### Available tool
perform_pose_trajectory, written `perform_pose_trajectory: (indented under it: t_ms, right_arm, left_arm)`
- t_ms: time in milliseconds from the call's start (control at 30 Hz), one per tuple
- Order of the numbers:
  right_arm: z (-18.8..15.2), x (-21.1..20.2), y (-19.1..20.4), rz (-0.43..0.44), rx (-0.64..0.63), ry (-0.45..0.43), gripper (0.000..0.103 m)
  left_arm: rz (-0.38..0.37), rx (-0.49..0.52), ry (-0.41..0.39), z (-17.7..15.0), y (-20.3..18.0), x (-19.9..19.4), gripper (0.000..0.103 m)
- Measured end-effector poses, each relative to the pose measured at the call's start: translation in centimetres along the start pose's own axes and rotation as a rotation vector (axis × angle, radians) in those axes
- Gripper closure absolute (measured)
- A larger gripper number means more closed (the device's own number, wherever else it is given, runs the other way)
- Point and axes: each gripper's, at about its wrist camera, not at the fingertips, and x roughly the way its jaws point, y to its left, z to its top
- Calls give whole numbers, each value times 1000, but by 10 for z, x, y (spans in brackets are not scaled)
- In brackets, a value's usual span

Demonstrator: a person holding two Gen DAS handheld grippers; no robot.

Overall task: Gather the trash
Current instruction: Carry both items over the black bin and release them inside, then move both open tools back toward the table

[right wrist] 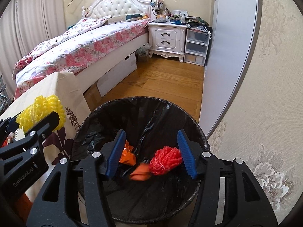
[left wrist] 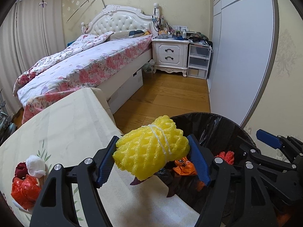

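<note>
My left gripper is shut on a yellow foam net bundle tied with white string, held at the table's edge beside the bin. It also shows in the right wrist view. The bin has a black liner and holds a red foam net ball and orange plastic scraps. My right gripper is open and empty above the bin's mouth. On the table at the left lie a white wad, a dark red scrap and a red plastic bag.
The table carries a cream cloth with a leaf print. A bed with a floral cover stands behind it, a white nightstand and plastic drawers beyond. A grey wardrobe and the wall close the right side. Wooden floor lies between.
</note>
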Motion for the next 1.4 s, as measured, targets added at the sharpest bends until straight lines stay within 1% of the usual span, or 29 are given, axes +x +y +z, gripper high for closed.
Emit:
perform_pose_trajectory:
  t_ms: [133, 300, 500, 700, 1000, 1200, 1400]
  right_arm:
    - [0, -2, -4, -20, 17, -12, 43]
    - [1, -2, -7, -27, 25, -17, 42]
    - [1, -3, -8, -30, 25, -17, 42]
    - [0, -4, -9, -31, 20, -14, 42]
    - [-5, -20, 3, -10, -11, -26, 42]
    - [-11, -35, 22, 26, -53, -32, 42]
    - [-23, -49, 47, 72, -102, -31, 41]
  left_arm:
    - [-5, -9, 3, 1, 1, 2, 26]
    - [-10, -7, 5, 1, -1, 3, 22]
    - [-7, 1, -2, 2, -2, 2, 22]
    - [-3, -27, -6, 3, 4, -3, 22]
    - [39, -50, -19, -6, 20, -33, 22]
    - [80, -97, -7, -23, 43, -58, 22]
    - [145, -139, 13, -45, 68, -81, 22]
